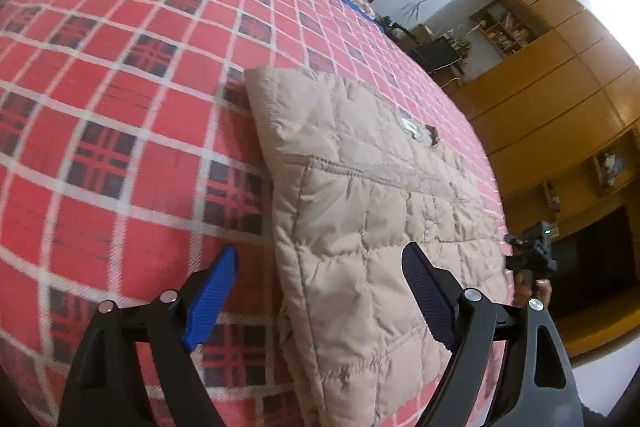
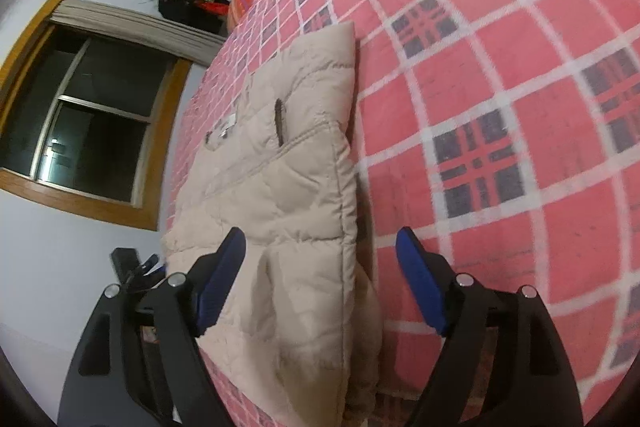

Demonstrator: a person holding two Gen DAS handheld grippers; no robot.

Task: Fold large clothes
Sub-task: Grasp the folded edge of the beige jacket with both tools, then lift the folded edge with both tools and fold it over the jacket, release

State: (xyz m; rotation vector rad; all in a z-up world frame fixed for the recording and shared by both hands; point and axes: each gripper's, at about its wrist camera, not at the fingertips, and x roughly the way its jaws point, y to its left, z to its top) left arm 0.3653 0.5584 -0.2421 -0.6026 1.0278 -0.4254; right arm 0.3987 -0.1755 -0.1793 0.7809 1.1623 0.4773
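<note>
folded jacket on the plaid bed

one red plaid bedspread (image 1: 120, 107) filled both frames. one beige quilted jacket (image 1: 360, 219) lay folded on it, long axis running from lower centre toward the frame's middle. two grippers, left gripper (image 1: 316, 291) and right gripper (image 2: 320, 279), hovered with jaws apart, empty.

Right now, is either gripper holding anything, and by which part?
Nothing held. The left gripper and right gripper are both open, hovering near the folded beige quilted jacket on the plaid bedspread.
</note>
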